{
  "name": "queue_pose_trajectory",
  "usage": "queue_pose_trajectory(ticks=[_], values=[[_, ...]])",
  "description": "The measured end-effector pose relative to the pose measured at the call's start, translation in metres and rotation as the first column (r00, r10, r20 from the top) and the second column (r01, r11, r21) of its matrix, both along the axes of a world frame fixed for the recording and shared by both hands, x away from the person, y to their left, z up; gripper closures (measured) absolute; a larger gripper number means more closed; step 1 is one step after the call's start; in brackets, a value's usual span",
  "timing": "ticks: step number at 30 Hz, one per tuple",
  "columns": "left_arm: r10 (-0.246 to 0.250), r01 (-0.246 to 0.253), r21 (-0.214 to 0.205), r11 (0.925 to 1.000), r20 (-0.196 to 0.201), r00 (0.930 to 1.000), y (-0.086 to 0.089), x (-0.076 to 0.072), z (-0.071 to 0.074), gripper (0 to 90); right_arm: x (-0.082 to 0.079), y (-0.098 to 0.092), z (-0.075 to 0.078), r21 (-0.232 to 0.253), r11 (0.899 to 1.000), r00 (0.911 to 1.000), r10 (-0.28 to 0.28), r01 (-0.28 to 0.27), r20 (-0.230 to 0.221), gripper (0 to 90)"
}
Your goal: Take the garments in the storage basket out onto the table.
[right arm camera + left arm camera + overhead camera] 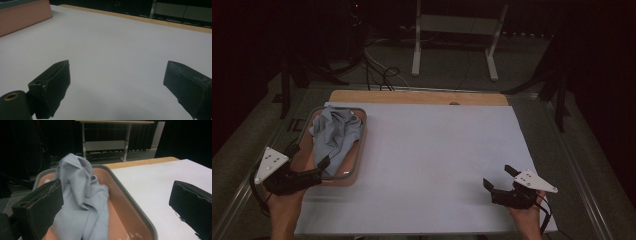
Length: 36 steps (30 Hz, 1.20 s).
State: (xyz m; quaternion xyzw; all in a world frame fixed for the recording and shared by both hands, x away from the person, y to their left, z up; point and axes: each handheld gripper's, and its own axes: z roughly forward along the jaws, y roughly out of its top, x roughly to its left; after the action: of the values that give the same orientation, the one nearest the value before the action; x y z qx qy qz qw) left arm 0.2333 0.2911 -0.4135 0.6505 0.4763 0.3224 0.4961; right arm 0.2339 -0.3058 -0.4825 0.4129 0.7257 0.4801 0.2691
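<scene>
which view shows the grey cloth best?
Left gripper view: the grey cloth is close up, folds clear, heaped in the pink tray. High view shows it whole but small. Right gripper view catches just the tray's corner.

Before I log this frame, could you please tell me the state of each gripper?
Left gripper: open, at the tray by the grey cloth, holding nothing.
Right gripper: open, empty.

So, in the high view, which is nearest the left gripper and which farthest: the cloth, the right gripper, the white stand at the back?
1. Cloth, in the tray beside the left gripper.
2. Right gripper, across the table's near edge.
3. White stand, on the floor beyond the table.
</scene>
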Motion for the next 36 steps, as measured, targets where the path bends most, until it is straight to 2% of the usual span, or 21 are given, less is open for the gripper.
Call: queue_pose_trajectory(ticks=[7, 17, 25, 32, 36], values=[[0.002, -0.001, 0.049, 0.9988, -0.025, 0.9997, 0.002, 0.015, 0.008, 0.3, 0.000, 0.000, 0.000, 0.005, 1.000, 1.0000, -0.003, 0.003, -0.001, 7.0], [-0.012, 0.018, 0.097, 0.9951, -0.062, 0.9980, -0.002, 0.035, 0.014, 0.4, 0.000, 0.000, 0.000, 0.001, 1.000, 1.0000, -0.006, 0.006, -0.006, 7.0], [-0.007, 0.014, 0.093, 0.9956, -0.074, 0.9972, -0.003, 0.049, 0.015, 0.4, 0.000, -0.001, 0.000, 0.001, 1.000, 0.9999, -0.011, 0.011, -0.006, 7.0], [-0.002, 0.011, 0.128, 0.9917, -0.074, 0.9973, -0.004, 0.064, 0.018, 0.4, 0.000, -0.001, -0.001, 0.003, 1.000, 0.9999, -0.013, 0.013, -0.007, 7.0], [0.004, 0.011, 0.152, 0.9883, -0.095, 0.9955, -0.006, 0.074, 0.019, 0.4, 0.001, -0.001, -0.001, 0.004, 1.000, 0.9999, -0.014, 0.014, -0.007, 7.0]])
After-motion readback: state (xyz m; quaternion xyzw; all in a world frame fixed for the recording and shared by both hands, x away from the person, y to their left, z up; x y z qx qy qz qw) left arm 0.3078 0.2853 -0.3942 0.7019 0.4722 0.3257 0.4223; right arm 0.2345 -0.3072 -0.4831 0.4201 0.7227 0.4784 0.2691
